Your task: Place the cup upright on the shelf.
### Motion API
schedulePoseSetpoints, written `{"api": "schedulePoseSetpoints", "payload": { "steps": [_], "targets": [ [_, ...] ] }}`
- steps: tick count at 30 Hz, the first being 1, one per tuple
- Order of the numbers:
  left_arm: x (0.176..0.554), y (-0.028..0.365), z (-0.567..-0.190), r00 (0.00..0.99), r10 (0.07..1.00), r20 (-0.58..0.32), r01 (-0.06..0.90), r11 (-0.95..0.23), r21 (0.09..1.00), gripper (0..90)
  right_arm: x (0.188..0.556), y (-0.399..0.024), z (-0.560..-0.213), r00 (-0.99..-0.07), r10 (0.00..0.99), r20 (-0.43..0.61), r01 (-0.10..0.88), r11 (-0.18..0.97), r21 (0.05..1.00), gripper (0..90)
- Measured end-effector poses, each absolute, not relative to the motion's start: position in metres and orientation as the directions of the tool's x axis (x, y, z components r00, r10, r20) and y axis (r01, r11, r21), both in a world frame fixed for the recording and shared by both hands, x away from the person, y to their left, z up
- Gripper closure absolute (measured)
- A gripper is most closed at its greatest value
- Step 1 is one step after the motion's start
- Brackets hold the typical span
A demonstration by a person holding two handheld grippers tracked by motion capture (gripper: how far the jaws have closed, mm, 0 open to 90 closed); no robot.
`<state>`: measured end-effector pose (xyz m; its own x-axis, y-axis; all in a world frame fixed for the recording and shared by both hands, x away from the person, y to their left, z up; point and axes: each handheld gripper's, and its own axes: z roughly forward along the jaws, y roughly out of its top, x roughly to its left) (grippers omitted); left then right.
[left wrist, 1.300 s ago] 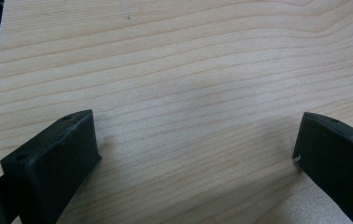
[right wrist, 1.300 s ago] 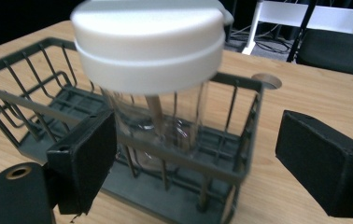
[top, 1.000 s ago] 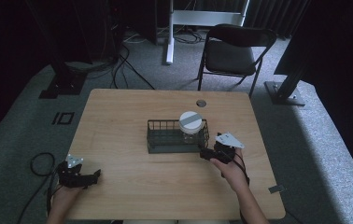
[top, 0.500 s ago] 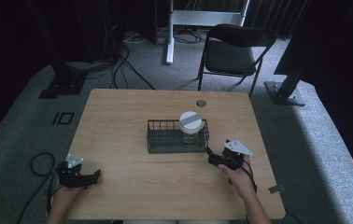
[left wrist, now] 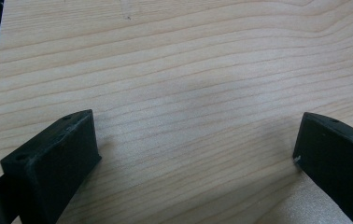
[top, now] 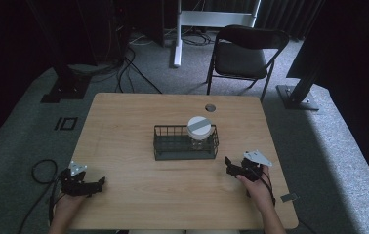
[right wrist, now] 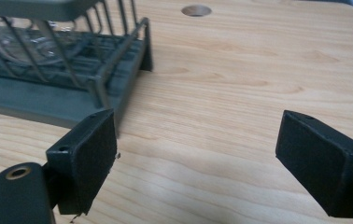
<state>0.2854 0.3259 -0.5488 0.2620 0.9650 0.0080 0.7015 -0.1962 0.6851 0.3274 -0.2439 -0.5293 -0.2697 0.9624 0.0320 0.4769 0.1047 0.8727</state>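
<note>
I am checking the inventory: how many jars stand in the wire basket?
1. A jar with a white lid stands in the right end of the wire basket. The rest of the basket looks empty.

Wide claw (empty) beside basket

1. The high view looks forward and down from above the person's side, taking in the whole wooden table, the folding chair beyond it and the floor around.
2. The left gripper view sits very close above the tabletop, looking along its own spread jaws.
3. The right gripper view rides low, facing the wire basket and cable hole, both shared with the high view.
</note>
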Motion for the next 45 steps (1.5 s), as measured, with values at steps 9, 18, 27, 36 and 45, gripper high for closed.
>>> {"api": "schedulePoseSetpoints", "payload": {
  "steps": [9, 18, 27, 36, 45],
  "targets": [
    [0.285, 0.326, -0.549, 0.262, 0.965, 0.008, 0.702, -0.196, 0.685, 0.1, 0.326, -0.256, -0.537, -0.238, 0.971, 0.025, 0.512, 0.103, 0.853, 12.0],
    [0.285, 0.326, -0.549, 0.263, 0.965, 0.009, 0.702, -0.198, 0.684, 0.1, 0.325, -0.27, -0.539, -0.188, 0.981, 0.036, 0.555, 0.076, 0.829, 11.9],
    [0.285, 0.326, -0.549, 0.263, 0.965, 0.009, 0.702, -0.198, 0.684, 0.1, 0.323, -0.284, -0.542, -0.158, 0.986, 0.048, 0.591, 0.055, 0.805, 11.9],
    [0.285, 0.326, -0.549, 0.263, 0.965, 0.009, 0.702, -0.198, 0.684, 0.1, 0.322, -0.293, -0.549, -0.149, 0.988, 0.033, 0.633, 0.069, 0.771, 11.9],
    [0.285, 0.326, -0.549, 0.263, 0.965, 0.009, 0.702, -0.198, 0.684, 0.1, 0.323, -0.296, -0.551, -0.134, 0.99, 0.035, 0.672, 0.065, 0.737, 11.9]
  ]
}}
